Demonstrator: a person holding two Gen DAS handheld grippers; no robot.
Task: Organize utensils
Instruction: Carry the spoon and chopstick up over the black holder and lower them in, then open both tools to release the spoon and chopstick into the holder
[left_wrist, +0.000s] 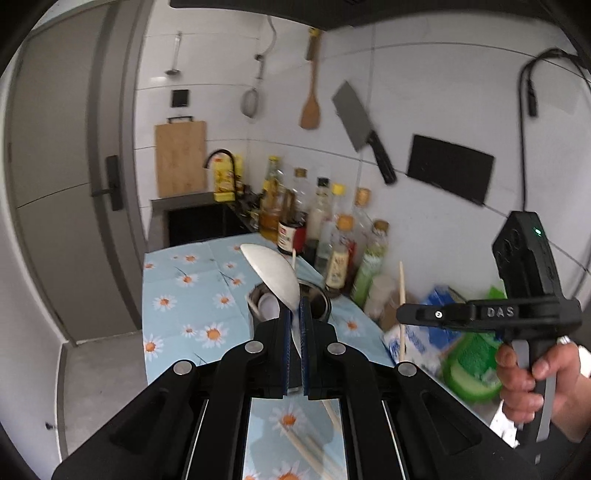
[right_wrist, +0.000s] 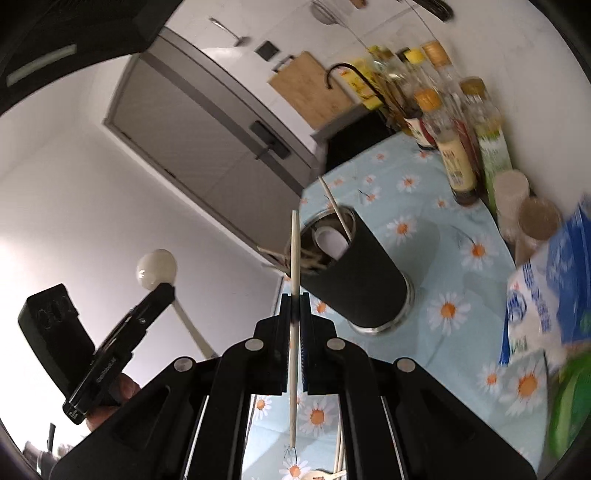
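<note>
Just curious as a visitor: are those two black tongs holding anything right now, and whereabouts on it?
Yes. The left tongs pinch a metal spoon on its handle just below the bowl. The right tongs pinch a wooden chopstick around its middle.

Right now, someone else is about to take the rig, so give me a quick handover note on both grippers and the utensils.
Left gripper: jaws shut on the metal spoon, bowl end up, in the air near the black holder cup.
Right gripper: jaws shut on a single wooden chopstick, upright, beside the cup's rim.
Done: the cup already holds one chopstick, a white spoon and some wooden pieces.
Left: put the spoon and chopstick into the cup, then collect the loose chopsticks lying on the daisy tablecloth.
</note>
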